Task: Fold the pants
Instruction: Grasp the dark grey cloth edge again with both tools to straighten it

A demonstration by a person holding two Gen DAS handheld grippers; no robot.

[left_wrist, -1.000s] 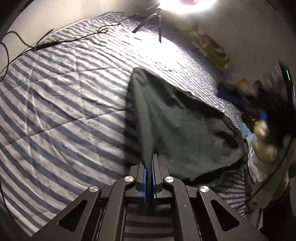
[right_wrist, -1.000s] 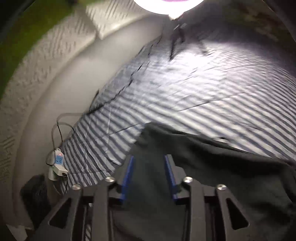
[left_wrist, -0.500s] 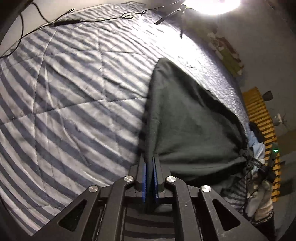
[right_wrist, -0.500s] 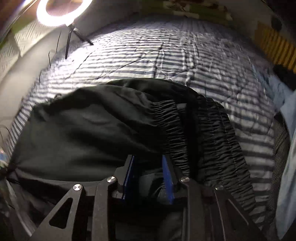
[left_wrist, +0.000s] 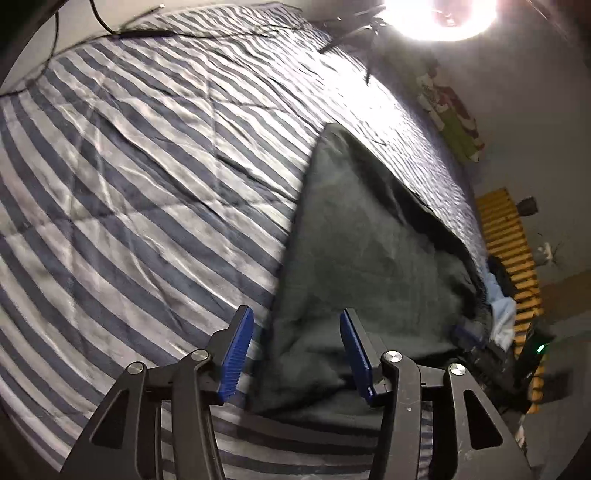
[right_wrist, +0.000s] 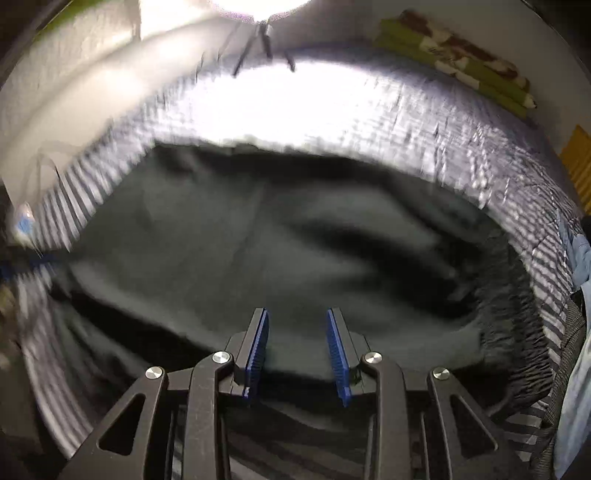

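My left gripper (left_wrist: 295,347) hangs over the near left edge of the pants (left_wrist: 369,251), its jaws opening. The blue pads (left_wrist: 236,354) stand clear of the cloth, though the dark edge lies between them on the quilt (left_wrist: 140,177). The pants are spread flat on the striped quilt, running from my near side toward the far lamp (left_wrist: 439,14), with the gathered waistband to the right. My right gripper (right_wrist: 297,350) is partly open above the middle of the pants (right_wrist: 258,236); its pads (right_wrist: 336,350) do not press on the cloth, and that view is blurred.
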